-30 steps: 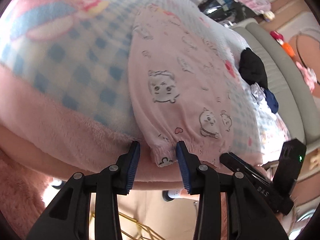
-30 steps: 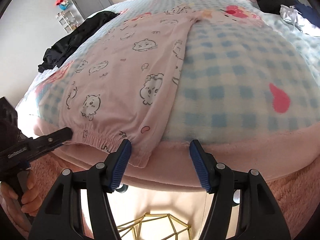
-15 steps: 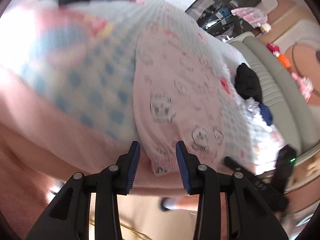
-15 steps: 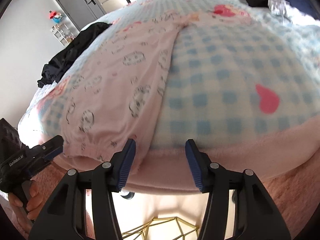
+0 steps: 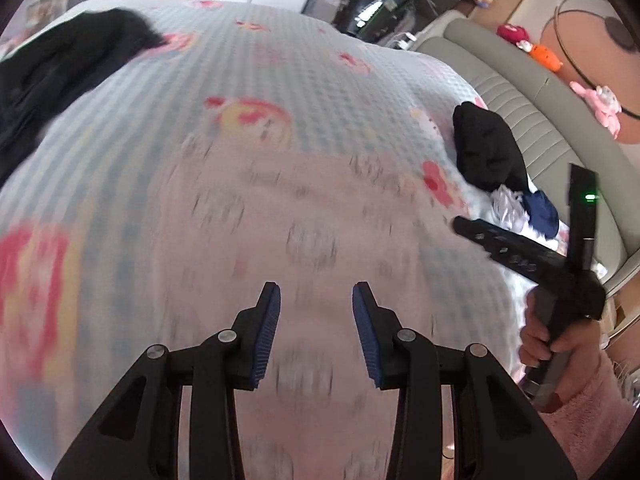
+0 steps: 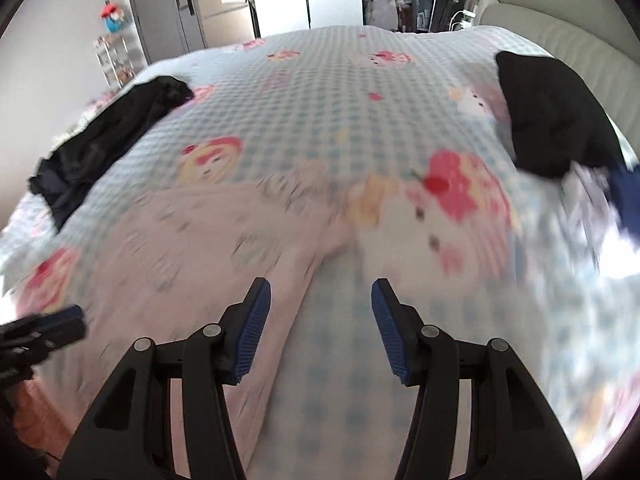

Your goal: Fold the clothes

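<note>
A pale pink garment (image 5: 304,216) with small cartoon prints lies flat on the blue checked blanket (image 5: 240,72), blurred by motion. My left gripper (image 5: 316,292) hovers above its middle, jaws apart with nothing between the pads. My right gripper (image 6: 321,286) is open above the garment's right edge (image 6: 304,280), one finger over pink cloth (image 6: 208,232) and the other over blanket (image 6: 340,92). In the left wrist view a hand (image 5: 548,340) in a pink sleeve holds the right gripper's handle at the right. The left gripper's blue tip (image 6: 68,316) shows at the right wrist view's left edge.
A black garment (image 6: 108,140) lies at the bed's far left. Another black piece (image 6: 552,120) sits at the right, with a dark blue item (image 5: 540,208) and white cloth beside it. A grey padded headboard (image 5: 520,80) runs along the right; cabinets stand behind the bed.
Both grippers rose from the bed's near edge and swung forward over the garment. The hem that lay between their fingers is now out of view below. The right jaws narrowed slightly.
</note>
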`<state>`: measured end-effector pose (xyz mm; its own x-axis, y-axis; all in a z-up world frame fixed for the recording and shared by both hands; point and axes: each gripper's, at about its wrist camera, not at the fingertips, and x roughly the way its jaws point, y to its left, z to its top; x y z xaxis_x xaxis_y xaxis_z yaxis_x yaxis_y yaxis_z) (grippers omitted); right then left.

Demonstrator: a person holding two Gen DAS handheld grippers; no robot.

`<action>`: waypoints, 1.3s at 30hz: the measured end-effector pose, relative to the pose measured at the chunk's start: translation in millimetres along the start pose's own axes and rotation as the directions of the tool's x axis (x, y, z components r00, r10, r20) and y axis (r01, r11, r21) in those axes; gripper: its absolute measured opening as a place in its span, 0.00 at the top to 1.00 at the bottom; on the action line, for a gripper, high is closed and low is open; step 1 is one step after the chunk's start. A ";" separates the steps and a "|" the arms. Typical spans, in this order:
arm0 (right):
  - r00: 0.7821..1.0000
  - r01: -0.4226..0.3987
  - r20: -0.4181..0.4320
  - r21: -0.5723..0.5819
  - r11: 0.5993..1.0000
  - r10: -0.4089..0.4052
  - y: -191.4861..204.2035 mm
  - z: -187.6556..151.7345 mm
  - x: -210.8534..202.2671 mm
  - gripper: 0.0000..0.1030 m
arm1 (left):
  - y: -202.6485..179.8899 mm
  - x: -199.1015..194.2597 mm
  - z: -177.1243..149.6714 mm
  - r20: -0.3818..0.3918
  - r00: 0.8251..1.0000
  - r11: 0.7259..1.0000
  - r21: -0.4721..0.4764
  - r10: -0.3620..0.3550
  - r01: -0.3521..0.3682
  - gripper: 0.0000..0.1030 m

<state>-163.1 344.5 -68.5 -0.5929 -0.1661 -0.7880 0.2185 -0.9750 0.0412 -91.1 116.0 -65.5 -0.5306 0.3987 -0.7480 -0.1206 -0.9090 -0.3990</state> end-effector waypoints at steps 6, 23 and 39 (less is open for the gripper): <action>0.998 -0.019 -0.059 0.052 0.998 0.022 -21.1 38.7 58.4 0.48 | -38.5 81.5 87.0 -0.114 0.992 0.993 0.105 -0.047 0.059 0.62; 0.987 0.065 -0.152 0.107 0.992 -0.048 -66.0 19.1 107.5 0.48 | -57.2 193.3 135.8 -0.081 0.990 0.989 0.103 0.111 -0.103 0.64; 0.994 0.056 -0.098 0.140 0.989 -0.043 -60.9 27.2 106.9 0.49 | -44.8 171.0 134.6 -0.085 0.996 0.993 0.120 0.033 -0.023 0.64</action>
<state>-260.8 382.1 -138.5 -0.5228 -0.1089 -0.8455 0.0744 -0.9939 0.0821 -289.4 208.5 -104.2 -0.4614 0.3772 -0.8030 -0.2079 -0.9259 -0.3155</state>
